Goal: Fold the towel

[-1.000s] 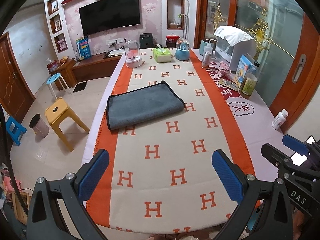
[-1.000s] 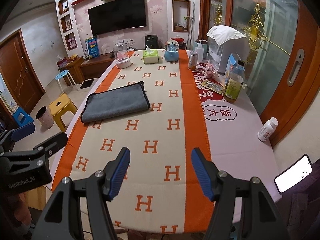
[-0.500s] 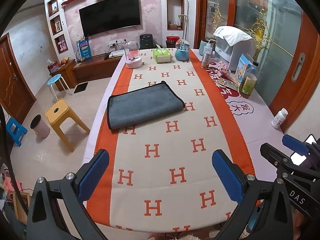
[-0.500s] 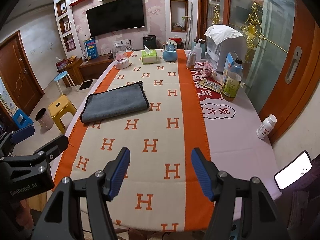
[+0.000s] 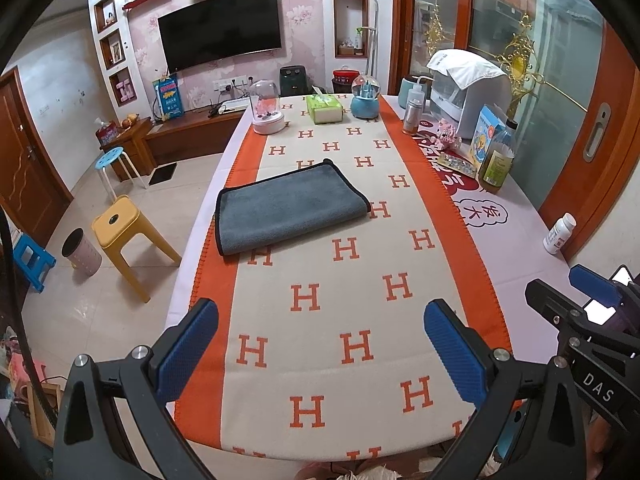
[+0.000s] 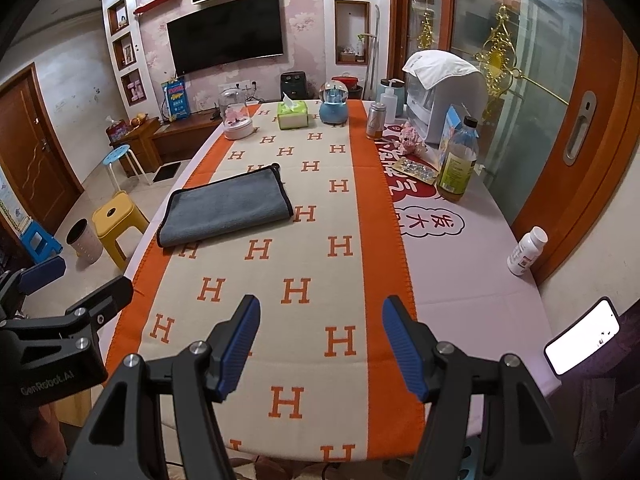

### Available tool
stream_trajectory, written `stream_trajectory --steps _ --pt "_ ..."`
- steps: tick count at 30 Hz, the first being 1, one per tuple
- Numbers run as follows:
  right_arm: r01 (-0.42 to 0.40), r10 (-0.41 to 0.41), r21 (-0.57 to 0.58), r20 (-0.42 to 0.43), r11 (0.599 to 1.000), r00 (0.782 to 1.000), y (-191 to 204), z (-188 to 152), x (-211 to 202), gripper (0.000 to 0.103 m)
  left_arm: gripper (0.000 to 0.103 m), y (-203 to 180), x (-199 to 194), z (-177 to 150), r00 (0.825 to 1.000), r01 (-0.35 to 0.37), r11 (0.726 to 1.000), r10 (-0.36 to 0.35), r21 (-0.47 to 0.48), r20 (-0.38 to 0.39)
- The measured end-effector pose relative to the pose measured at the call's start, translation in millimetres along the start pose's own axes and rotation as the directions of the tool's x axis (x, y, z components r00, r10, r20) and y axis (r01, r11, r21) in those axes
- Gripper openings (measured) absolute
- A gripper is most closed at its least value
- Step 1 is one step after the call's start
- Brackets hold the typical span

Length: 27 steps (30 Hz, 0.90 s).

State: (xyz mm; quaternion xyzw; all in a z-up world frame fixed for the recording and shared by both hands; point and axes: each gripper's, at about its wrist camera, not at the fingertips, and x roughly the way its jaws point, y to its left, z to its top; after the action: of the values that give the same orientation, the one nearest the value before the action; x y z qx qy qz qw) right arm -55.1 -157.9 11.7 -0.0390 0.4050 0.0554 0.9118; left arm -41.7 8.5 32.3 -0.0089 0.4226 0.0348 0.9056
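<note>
Two wide-open, empty claws, left gripper (image 5: 320, 354) and right gripper (image 6: 320, 346), well short of the folded grey towel (image 5: 290, 211).

"H" all over table runner (image 5: 352, 248); "DAS" on right tool (image 5: 596, 386); "GenRobot.AI" on left tool (image 6: 46, 384)

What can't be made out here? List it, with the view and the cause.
- Towel: both views show only its top layer, so the fold count under it is hidden.
- Bottle: its label print is too small to read in the right view.
- Phone: screen glares white in the right view; the left view shows only a sliver behind the right gripper.
- Table: its near edge is covered by the gripper bodies in both views.
</note>
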Motion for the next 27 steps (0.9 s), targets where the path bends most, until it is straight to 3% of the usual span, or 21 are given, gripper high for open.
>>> stream_trajectory --steps 27 --pt "0.017 -0.017 0.016 0.005 1.0 1.0 0.2 2.7 1.1 0.064 0.102 -2.1 0.0 -2.3 1.0 0.003 1.0 -0.003 0.001 -0.002"
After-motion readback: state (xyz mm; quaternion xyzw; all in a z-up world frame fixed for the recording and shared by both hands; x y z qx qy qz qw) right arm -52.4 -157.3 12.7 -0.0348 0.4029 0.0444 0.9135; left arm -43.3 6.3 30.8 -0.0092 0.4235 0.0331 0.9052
